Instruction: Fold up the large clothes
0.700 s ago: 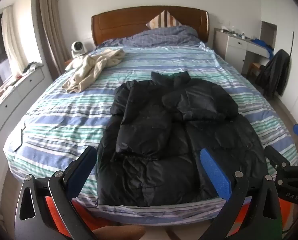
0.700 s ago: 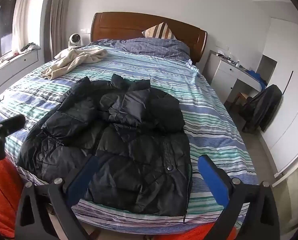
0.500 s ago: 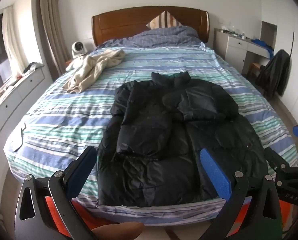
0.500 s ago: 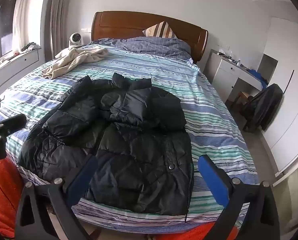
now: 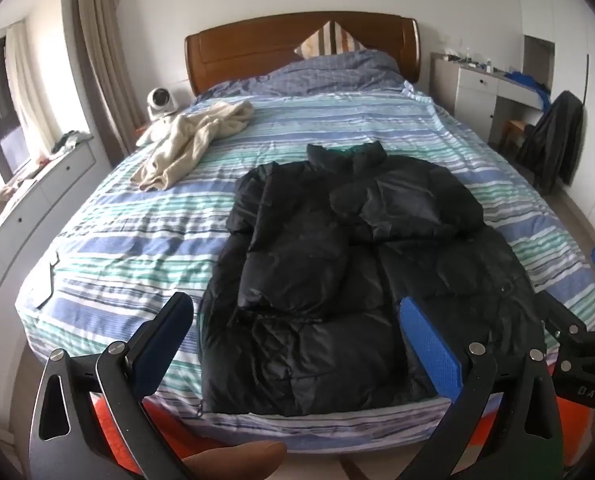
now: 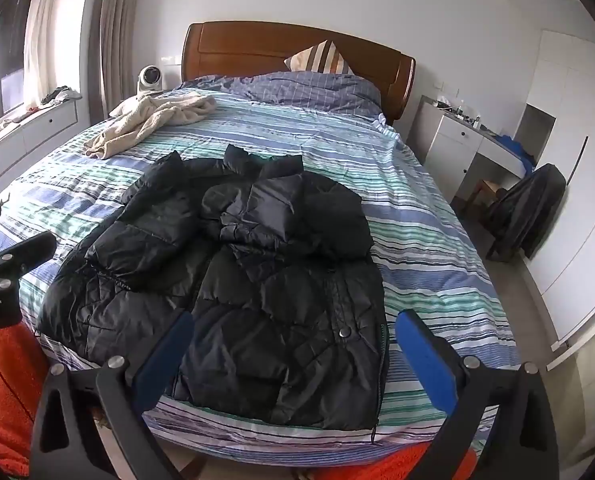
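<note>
A black puffer jacket (image 5: 353,272) lies flat on the striped bed (image 5: 129,240), collar toward the headboard, both sleeves folded in over its chest; it also shows in the right wrist view (image 6: 249,276). My left gripper (image 5: 293,332) is open and empty, hovering above the jacket's hem at the foot of the bed. My right gripper (image 6: 293,348) is open and empty, hovering above the hem's right part. Each gripper shows at the edge of the other's view: the right one (image 5: 573,340) and the left one (image 6: 5,264).
A cream garment (image 5: 189,144) lies crumpled at the bed's far left. A wooden headboard (image 5: 297,48) and pillows stand at the back. A white desk (image 5: 493,84) and a chair with a dark coat (image 5: 553,144) stand at the right, a low white cabinet (image 5: 25,208) at the left.
Both grippers have edged slightly closer to the bed. The jacket has not moved and both grippers stay open.
</note>
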Demonstrator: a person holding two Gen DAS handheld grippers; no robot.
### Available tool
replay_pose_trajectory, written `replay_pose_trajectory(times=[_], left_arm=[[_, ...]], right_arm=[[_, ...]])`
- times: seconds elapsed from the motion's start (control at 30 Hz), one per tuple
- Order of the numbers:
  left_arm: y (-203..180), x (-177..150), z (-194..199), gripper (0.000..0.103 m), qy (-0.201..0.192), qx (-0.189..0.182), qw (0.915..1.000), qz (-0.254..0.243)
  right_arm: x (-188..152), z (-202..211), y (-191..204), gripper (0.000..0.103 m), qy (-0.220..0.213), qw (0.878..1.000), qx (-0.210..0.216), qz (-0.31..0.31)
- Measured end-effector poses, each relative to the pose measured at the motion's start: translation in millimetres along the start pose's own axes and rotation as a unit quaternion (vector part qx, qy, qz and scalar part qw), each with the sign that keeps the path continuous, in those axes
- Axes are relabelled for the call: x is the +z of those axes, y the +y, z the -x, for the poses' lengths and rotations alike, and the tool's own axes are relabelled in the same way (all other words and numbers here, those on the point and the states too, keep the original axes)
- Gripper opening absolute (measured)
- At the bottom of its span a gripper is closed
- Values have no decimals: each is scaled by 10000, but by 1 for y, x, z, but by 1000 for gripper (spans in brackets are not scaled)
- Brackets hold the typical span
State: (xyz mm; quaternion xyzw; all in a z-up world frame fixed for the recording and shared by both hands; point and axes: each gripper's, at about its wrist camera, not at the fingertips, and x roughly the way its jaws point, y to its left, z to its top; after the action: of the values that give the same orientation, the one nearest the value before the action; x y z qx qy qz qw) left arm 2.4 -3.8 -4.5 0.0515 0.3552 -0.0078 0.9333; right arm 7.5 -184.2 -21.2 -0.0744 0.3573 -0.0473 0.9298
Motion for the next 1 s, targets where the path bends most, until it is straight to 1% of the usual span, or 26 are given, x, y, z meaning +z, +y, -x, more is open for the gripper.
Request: replay_pose_trajectory(times=[0.5, 0.6, 0.7, 1.0], left_arm=[[-1, -4, -5, 103, 55, 23, 10000, -44], [3, -5, -8, 103, 136, -160, 9997, 77], [5, -4, -10, 103, 167, -306, 9993, 97], [-6, -1, -13, 103, 276, -457, 9986, -50]], right_arm=[[1, -4, -2, 102, 58, 10000, 11, -53], [1, -4, -2, 102, 69, 9999, -26, -74], [2, -3, -3, 102, 59, 9998, -108, -134], [0, -6, -11, 102, 142, 9994, -210, -236]])
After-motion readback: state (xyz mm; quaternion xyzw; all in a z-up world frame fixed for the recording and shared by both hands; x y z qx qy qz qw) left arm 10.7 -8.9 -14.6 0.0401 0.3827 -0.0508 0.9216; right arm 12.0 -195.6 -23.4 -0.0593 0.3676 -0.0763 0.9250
